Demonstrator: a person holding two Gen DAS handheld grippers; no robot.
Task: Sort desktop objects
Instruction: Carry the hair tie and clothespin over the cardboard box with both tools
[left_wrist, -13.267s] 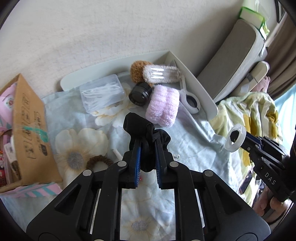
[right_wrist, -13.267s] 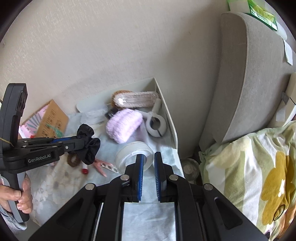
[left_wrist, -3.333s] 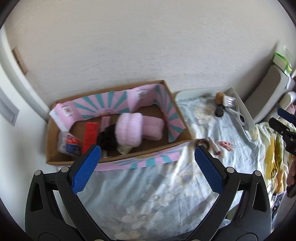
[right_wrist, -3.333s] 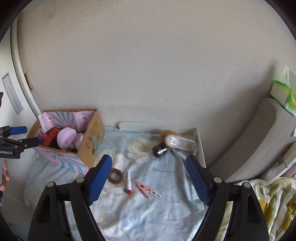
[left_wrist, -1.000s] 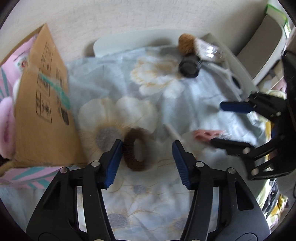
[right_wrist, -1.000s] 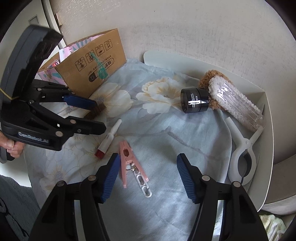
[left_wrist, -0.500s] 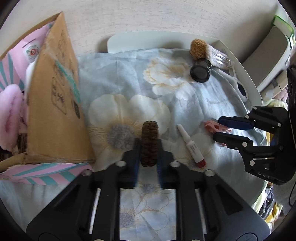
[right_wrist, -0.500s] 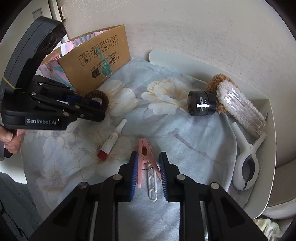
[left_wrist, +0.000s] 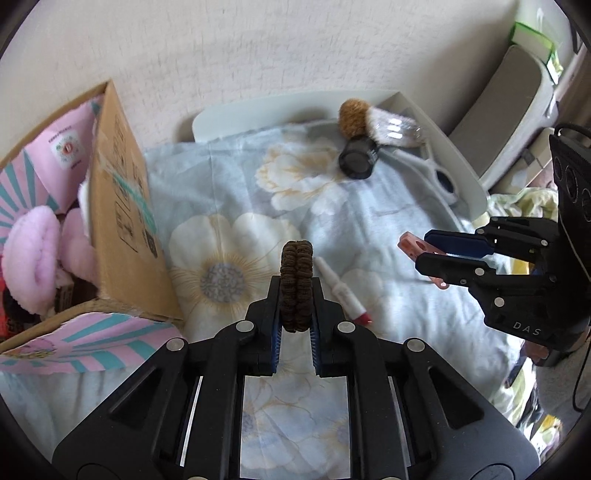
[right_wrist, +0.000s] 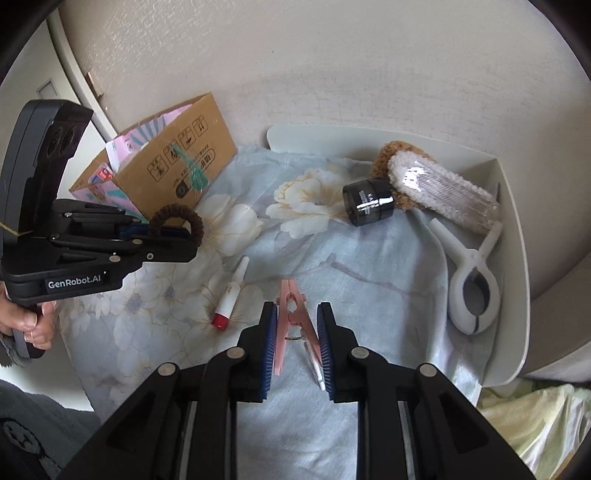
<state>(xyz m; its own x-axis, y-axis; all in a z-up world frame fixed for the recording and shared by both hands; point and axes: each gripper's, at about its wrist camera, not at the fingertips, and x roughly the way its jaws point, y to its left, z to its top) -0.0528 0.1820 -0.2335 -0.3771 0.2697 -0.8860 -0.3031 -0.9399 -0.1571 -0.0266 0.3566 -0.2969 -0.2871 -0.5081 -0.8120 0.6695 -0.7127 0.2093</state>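
Left gripper (left_wrist: 295, 295) was clamped on a brown ribbed fabric hair tie (left_wrist: 296, 284), which stood on edge between the pads, lifted off the pale blue floral cloth (left_wrist: 236, 199). Right gripper (right_wrist: 297, 343) was closed on a pink plastic clothes peg (right_wrist: 291, 310), pads pressing both its legs. A small white tube with a red cap (right_wrist: 231, 295) lay on the cloth between the two grippers. The open cardboard box with pink striped lining (left_wrist: 118, 206) stood at the cloth's left edge, holding fluffy pink items. A black round jar (right_wrist: 367, 205), a brown puff and a clear bristled brush (right_wrist: 443, 195) lay in the white tray (right_wrist: 517, 258).
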